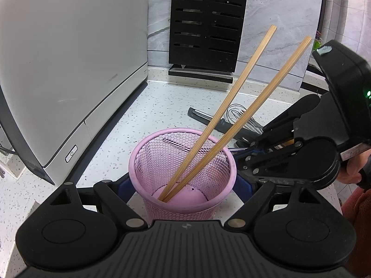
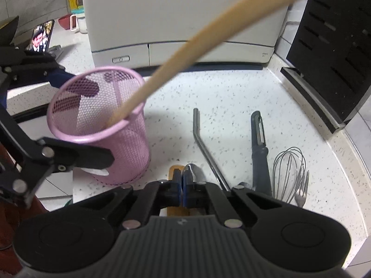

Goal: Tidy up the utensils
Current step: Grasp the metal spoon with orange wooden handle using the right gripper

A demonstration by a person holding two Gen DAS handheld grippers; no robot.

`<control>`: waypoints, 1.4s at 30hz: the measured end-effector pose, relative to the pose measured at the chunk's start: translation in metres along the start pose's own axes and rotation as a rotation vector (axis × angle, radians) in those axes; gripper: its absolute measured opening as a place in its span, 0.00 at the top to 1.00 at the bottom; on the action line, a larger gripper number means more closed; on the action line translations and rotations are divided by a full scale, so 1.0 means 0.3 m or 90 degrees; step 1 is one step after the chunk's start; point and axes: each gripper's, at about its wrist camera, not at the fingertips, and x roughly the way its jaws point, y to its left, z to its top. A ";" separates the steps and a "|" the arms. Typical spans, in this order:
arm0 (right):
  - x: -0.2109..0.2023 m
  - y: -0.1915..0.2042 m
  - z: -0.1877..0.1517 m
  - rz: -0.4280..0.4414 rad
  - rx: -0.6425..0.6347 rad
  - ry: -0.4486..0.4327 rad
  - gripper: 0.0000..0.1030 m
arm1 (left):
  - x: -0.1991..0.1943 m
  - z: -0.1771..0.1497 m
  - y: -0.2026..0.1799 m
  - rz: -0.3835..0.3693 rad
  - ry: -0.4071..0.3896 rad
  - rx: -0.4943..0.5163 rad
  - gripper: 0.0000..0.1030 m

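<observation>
Matte black plastic two-finger left gripper [image 1: 185,185] and right gripper [image 2: 182,181]: blue finger pads, silver pivot screws, ribbed grey housings, rust-red sleeve [image 1: 360,210].

A pink mesh cup [image 1: 183,173] at lower centre holds two wooden chopsticks [image 1: 234,115] leaning up-right; peeler [image 2: 259,153], whisk [image 2: 289,173] and fork [image 2: 301,192] lie lower right.

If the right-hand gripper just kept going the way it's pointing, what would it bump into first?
Probably the spoon lying right under the shut tips of the right gripper, then the counter; depth is hard to judge.
</observation>
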 end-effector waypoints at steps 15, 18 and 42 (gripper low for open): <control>-0.032 -0.054 0.004 0.019 0.038 -0.015 1.00 | 0.001 0.003 -0.004 -0.001 0.000 0.004 0.04; -0.003 -0.041 0.005 0.023 0.026 0.006 1.00 | 0.003 0.004 -0.006 -0.002 0.001 0.006 0.04; 0.053 -0.024 -0.020 0.008 0.002 0.064 0.65 | 0.003 0.007 -0.005 -0.009 0.002 0.013 0.04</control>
